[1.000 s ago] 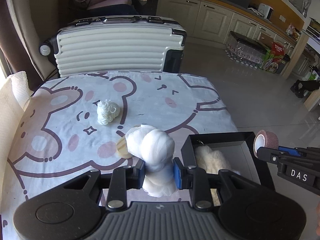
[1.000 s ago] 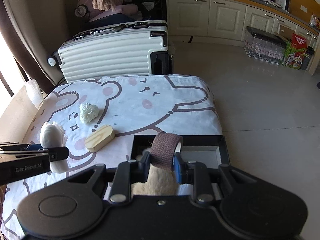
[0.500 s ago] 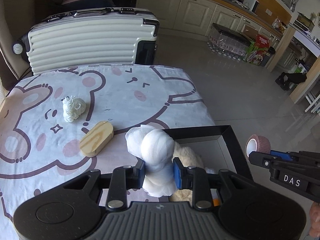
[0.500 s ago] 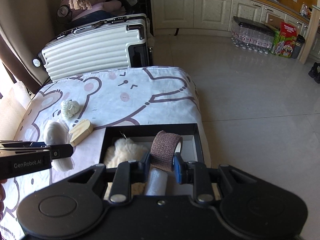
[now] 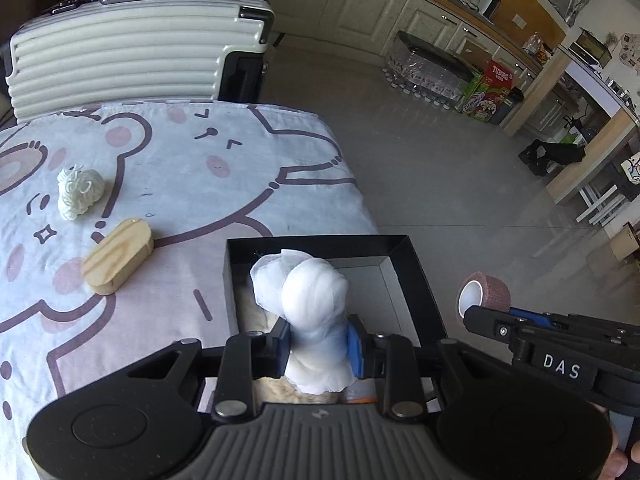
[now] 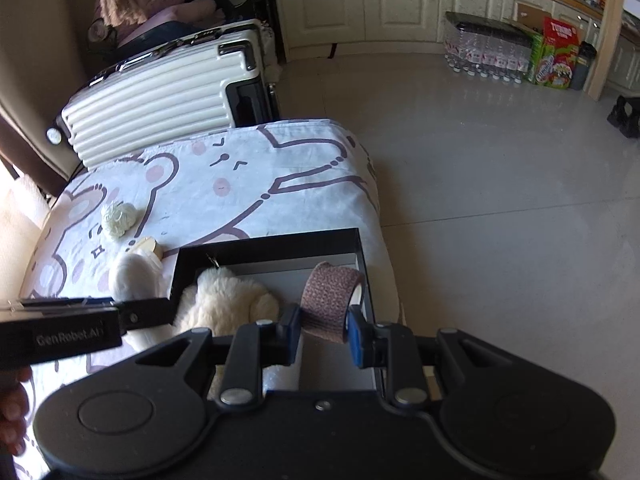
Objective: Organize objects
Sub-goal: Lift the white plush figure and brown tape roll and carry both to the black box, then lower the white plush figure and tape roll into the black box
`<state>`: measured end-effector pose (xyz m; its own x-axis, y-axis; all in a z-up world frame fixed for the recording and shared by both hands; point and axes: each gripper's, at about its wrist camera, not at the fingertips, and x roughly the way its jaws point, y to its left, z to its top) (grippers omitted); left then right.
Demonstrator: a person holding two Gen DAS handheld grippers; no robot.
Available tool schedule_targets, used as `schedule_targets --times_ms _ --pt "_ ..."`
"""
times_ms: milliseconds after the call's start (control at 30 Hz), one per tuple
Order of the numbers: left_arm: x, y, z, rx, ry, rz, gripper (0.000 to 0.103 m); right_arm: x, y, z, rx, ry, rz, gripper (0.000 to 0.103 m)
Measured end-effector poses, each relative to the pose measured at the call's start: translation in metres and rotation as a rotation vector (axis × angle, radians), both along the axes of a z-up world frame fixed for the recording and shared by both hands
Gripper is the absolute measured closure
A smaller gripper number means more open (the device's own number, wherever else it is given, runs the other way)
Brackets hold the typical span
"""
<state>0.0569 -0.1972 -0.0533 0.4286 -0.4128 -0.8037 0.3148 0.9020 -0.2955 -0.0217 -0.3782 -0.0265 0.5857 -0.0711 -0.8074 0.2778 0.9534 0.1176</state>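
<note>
My left gripper (image 5: 318,346) is shut on a white gauze bundle (image 5: 308,300) and holds it above the left part of the black box (image 5: 416,280). My right gripper (image 6: 324,330) is shut on a brown bandage roll (image 6: 330,292), held over the box's right side (image 6: 362,256). The roll also shows in the left wrist view (image 5: 484,294). A fluffy cream plush (image 6: 228,300) lies inside the box. The gauze bundle also shows in the right wrist view (image 6: 130,276).
A wooden oval block (image 5: 118,256) and a white yarn ball (image 5: 80,192) lie on the bear-print tablecloth (image 5: 224,160). A white suitcase (image 5: 132,48) stands behind the table. The table's right edge drops to the tiled floor (image 6: 500,200).
My left gripper has carried the gauze bundle rightward, from beside the box to over it. My right gripper has moved toward the box's right side with the roll.
</note>
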Motion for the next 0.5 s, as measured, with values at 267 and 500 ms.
schedule_targets --times_ms 267,500 --pt "0.003 -0.024 -0.015 0.004 0.026 -0.031 0.073 0.002 0.000 -0.022 -0.010 0.099 0.072 0.078" --pt "0.013 -0.027 -0.023 -0.007 0.042 -0.023 0.073 0.013 0.017 -0.046 -0.070 0.195 0.190 0.078"
